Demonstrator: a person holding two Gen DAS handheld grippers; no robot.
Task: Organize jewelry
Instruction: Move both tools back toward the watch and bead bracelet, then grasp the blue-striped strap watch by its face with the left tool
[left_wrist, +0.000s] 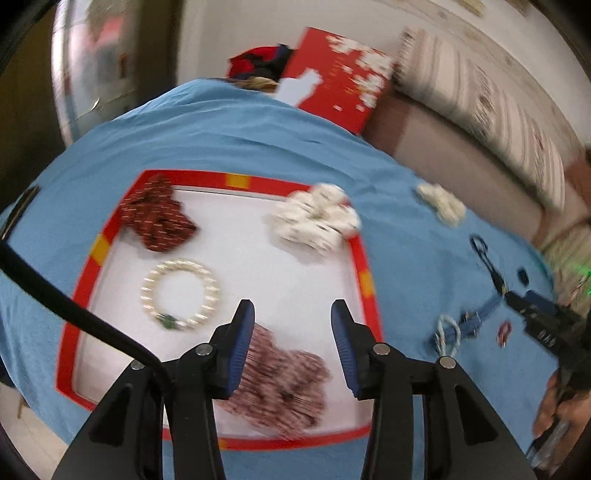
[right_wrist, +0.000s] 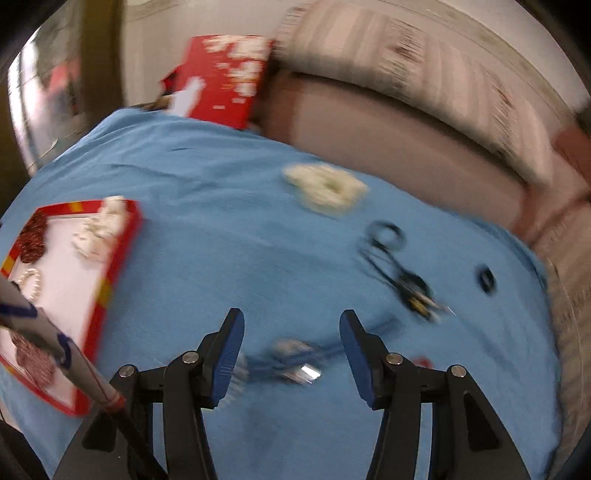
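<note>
A red-rimmed white tray (left_wrist: 364, 258) lies on the blue cloth. It holds a dark red scrunchie (left_wrist: 155, 218), a white scrunchie (left_wrist: 317, 218), a pearl bracelet (left_wrist: 181, 291) and a pink patterned scrunchie (left_wrist: 280, 391). My left gripper (left_wrist: 291, 321) is open and empty above the pink scrunchie. My right gripper (right_wrist: 291, 332) is open and empty over a blue cord piece (right_wrist: 291, 363) on the cloth. A cream scrunchie (right_wrist: 325, 188), a black cord necklace (right_wrist: 391, 258) and a small dark ring (right_wrist: 485, 278) lie beyond it. The tray also shows in the right wrist view (right_wrist: 110, 280).
A red box (left_wrist: 340, 74) stands at the far edge of the blue cloth (left_wrist: 229, 144). A sofa (right_wrist: 388, 122) runs along the right. A small red item (left_wrist: 504, 332) lies on the cloth near the right gripper's body (left_wrist: 546, 328).
</note>
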